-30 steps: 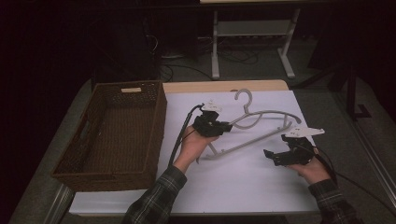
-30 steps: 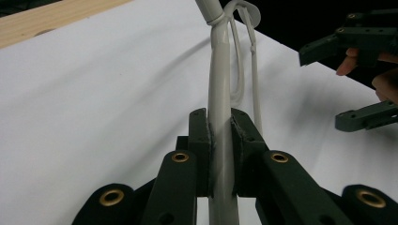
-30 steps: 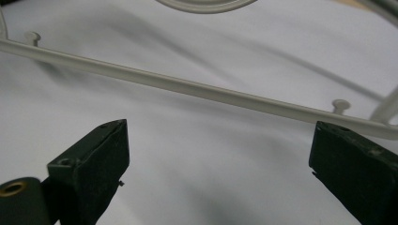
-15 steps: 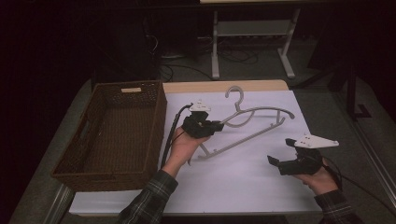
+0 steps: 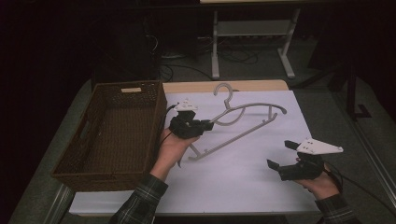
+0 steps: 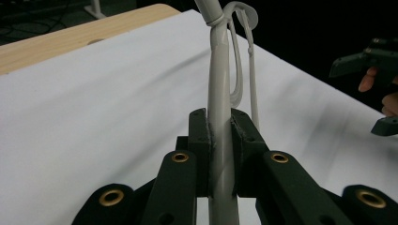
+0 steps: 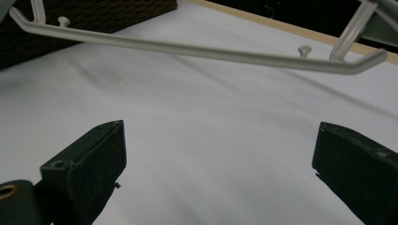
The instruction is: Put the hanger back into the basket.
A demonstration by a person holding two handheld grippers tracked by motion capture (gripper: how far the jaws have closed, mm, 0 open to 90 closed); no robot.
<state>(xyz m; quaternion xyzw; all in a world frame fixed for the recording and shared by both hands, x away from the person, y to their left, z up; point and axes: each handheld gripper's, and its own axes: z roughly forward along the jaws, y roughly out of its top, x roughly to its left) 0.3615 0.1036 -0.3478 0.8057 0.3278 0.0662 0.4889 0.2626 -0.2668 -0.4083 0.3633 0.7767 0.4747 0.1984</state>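
Note:
A light grey plastic clothes hanger (image 5: 243,122) is held clear of the white table cover, its hook (image 5: 226,92) pointing to the far side. My left gripper (image 5: 205,125) is shut on one arm of the hanger (image 6: 220,140), which runs up between its black pads. My right gripper (image 5: 280,155) stands open near the table's right front, off the hanger, with nothing between its fingers. From the right gripper view the hanger's lower bar (image 7: 197,50) crosses above the cover.
A dark brown wicker basket (image 5: 93,135) stands at the left of the table, close to the left hand. The white cover (image 5: 243,186) lies over a wooden tabletop (image 5: 196,87). A white metal stand (image 5: 252,32) is on the floor beyond.
The left gripper has lifted the hanger and carried it left toward the basket. The right gripper has let go and drawn back to the right front, its jaws open.

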